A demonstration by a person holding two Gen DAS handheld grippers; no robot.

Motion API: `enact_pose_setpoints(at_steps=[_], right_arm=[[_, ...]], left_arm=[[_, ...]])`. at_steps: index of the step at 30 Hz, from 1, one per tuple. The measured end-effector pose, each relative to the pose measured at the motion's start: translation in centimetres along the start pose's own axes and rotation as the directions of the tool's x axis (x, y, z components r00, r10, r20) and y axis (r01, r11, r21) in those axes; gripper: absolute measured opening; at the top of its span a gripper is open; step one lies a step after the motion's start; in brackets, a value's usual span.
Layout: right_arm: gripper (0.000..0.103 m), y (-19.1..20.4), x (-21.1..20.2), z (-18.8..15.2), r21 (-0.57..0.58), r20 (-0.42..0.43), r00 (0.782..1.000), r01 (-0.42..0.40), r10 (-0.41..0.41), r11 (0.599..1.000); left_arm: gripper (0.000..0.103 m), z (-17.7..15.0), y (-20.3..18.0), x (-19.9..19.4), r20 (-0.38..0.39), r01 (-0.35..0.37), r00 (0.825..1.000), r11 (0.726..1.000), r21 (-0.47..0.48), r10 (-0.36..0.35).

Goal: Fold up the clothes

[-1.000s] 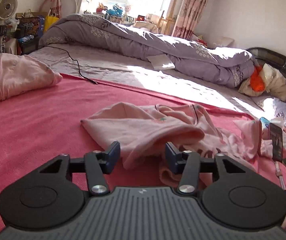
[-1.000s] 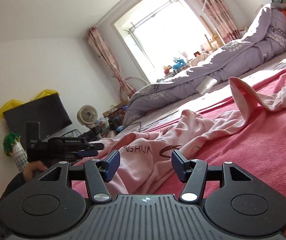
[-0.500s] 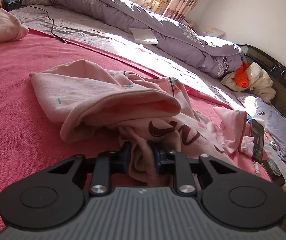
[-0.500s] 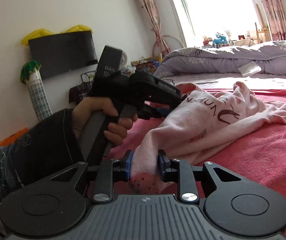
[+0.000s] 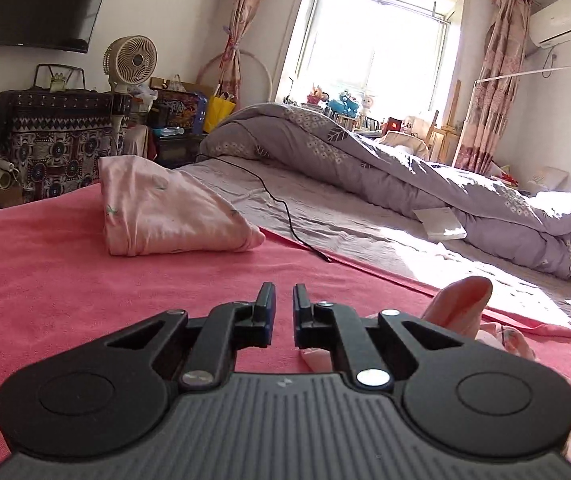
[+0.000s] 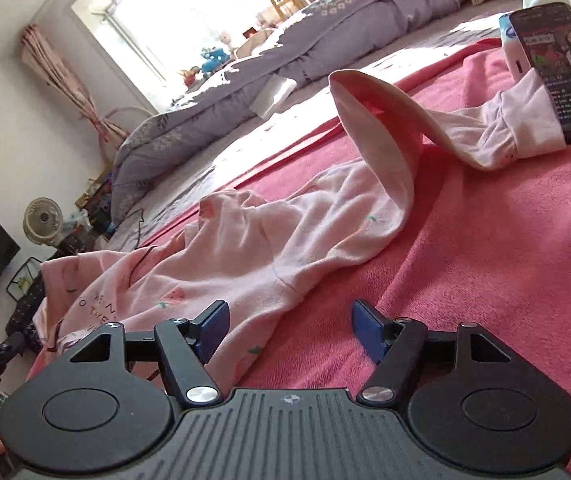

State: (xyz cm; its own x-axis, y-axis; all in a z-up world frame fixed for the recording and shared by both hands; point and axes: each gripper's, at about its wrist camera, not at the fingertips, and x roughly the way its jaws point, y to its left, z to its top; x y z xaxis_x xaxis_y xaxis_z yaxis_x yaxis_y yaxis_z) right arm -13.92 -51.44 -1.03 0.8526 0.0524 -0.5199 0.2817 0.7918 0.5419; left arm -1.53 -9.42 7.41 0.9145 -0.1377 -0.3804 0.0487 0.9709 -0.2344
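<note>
- L gripper [image 5: 284,304]: jaws nearly shut, nothing visible between the tips; pink cloth just behind its right finger.
- R gripper [image 6: 288,330]: jaws just opened wide, nothing gripped.
- Pink top [image 6: 245,248]: crumpled on red blanket [image 6: 485,260], just past R gripper.
- Folded pink garment [image 5: 165,212]: farther back on blanket.

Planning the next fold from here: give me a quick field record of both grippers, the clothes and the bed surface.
Left gripper: shut, jaws just closed; no cloth visible between its tips
Right gripper: open, jaws just opened; nothing between them
Crumpled light pink printed top: unfolded on the red terry blanket, ahead of right gripper; one sleeve arches up
Folded pink garment: lying on blanket, far left in left view
Black smartphone: screen lit, propped beside the sleeve's cuff
</note>
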Motion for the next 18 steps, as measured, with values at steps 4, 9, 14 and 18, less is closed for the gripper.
enact_pose_setpoints(at_steps=[4,9,14,18], right_arm=[[0.03,2.2,3.5,0.6,-0.041,0.031,0.992,0.124,-0.123,0.991],[0.009,1.3,0.7,3.0,0.034,0.169,0.978,0.119,-0.123,0.992],[0.008,0.8,-4.1,4.8,-0.046,0.345,0.922,0.205,-0.177,0.978],[0.009,0.0,-2.7,3.6,-0.077,0.283,0.933,0.255,-0.224,0.964]], left_arm=[[0.067,-0.6,-0.3,1.5,-0.084,0.138,0.986,0.989,-0.046,-0.142],[0.093,-1.5,-3.2,3.6,-0.103,0.152,0.985,0.975,0.165,-0.136],[0.1,-3.3,-5.1,6.1,-0.148,0.142,0.983,0.954,0.263,-0.106],[0.058,-4.5,-7.3,7.3,-0.199,0.18,0.972,0.945,0.274,-0.128]])
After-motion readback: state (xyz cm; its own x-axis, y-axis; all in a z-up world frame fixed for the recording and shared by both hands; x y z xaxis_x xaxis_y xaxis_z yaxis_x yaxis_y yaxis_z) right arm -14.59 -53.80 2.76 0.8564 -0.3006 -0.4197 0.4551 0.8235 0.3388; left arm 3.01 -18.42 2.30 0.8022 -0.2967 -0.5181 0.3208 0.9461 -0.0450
